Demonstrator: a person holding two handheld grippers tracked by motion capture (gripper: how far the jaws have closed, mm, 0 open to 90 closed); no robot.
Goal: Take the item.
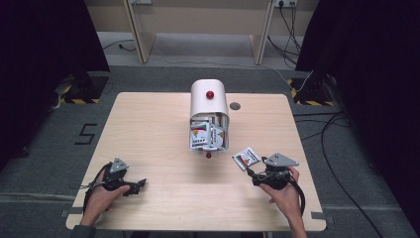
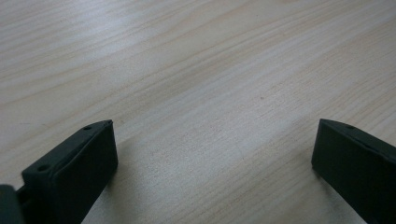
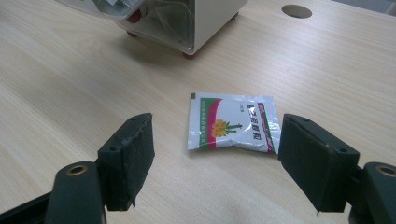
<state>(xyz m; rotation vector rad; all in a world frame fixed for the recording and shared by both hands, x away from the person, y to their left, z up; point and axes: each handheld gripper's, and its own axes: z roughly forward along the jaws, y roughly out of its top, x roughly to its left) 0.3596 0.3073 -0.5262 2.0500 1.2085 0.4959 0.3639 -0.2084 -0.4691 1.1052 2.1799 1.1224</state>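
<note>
Pale wooden table (image 1: 148,129) carries a white bin (image 1: 209,106) of sachets; one sachet (image 3: 232,123) lies flat before the right gripper (image 3: 217,154), jaws spread, empty; left gripper (image 2: 210,158) likewise spread over bare wood.

White packet (image 3: 232,122) with red-green stripes, yellow flower print.

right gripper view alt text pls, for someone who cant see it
A white foil sachet with a yellow flower print lies flat on the pale wooden table, just ahead of the open right gripper with its black jaws spread wide. A white container with a clear flap stands behind it.
</note>
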